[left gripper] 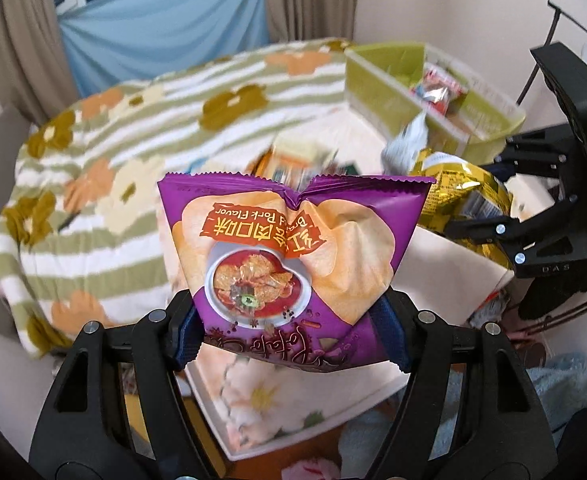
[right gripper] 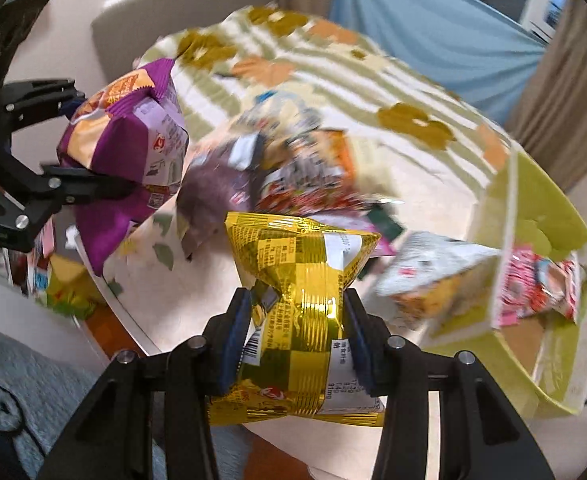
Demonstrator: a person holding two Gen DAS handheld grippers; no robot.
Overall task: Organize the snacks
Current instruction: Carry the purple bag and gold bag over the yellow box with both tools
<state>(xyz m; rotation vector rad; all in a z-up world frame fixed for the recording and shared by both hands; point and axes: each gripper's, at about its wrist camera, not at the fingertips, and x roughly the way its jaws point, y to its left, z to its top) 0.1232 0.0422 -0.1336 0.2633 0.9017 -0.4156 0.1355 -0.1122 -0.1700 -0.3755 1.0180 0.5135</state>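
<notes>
One purple chip bag (left gripper: 289, 256) is clamped between the pads of the left hand-held gripper (left gripper: 293, 332), raised above the near edge of the surface (left gripper: 445, 252). One yellow chip bag (right gripper: 305, 308) is pinched in the right hand-held gripper (right gripper: 297, 336), just right of it. A blurred heap of loose snack packets (right gripper: 293, 168), too smeared to count, lies farther off, and one green box (right gripper: 541, 216) with two visible compartments stands at the far right.
</notes>
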